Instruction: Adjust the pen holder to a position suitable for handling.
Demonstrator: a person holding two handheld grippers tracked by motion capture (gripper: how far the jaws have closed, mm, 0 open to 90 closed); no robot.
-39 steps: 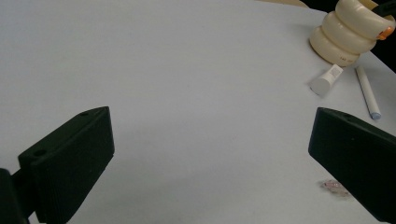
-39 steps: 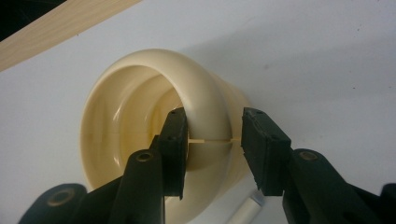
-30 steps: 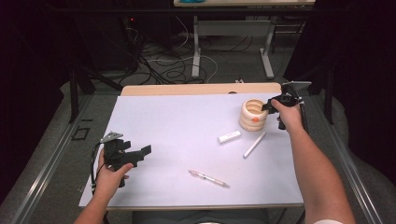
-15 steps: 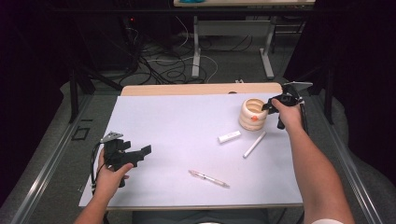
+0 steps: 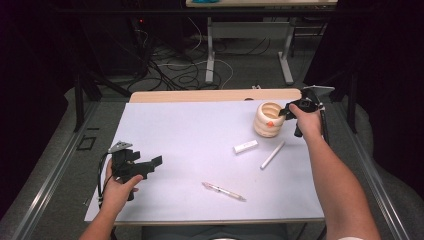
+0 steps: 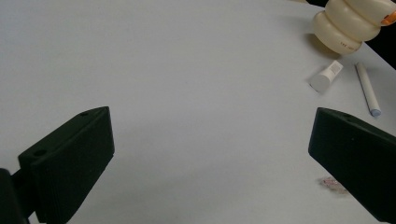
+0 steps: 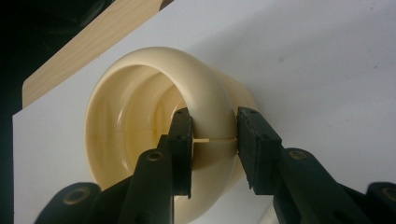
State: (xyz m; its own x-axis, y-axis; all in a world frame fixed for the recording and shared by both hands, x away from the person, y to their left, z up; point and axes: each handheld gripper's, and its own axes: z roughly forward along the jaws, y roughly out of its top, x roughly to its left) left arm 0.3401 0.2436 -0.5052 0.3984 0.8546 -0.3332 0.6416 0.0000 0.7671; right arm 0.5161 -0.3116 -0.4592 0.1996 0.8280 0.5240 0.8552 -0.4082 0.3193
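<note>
A cream ribbed cup (image 5: 268,120) stands at the back right of the white table (image 5: 200,135). My right gripper (image 5: 284,112) is shut on its rim. In the right gripper view one jaw is inside the cup (image 7: 140,116) and the other outside, with the gripper (image 7: 214,140) pinching the wall between its pads. Something orange shows inside the cup. My left gripper (image 5: 156,165) rests at the front left, held by a hand, and is open. In the left gripper view the gripper (image 6: 210,154) has only bare table between its wide-set jaws.
A short white tube (image 5: 246,146) and a white stick (image 5: 272,154) lie just in front of the cup. A clear pen (image 5: 223,191) lies near the front edge. A wooden strip (image 5: 210,95) borders the table's far side; cables and table legs lie beyond.
</note>
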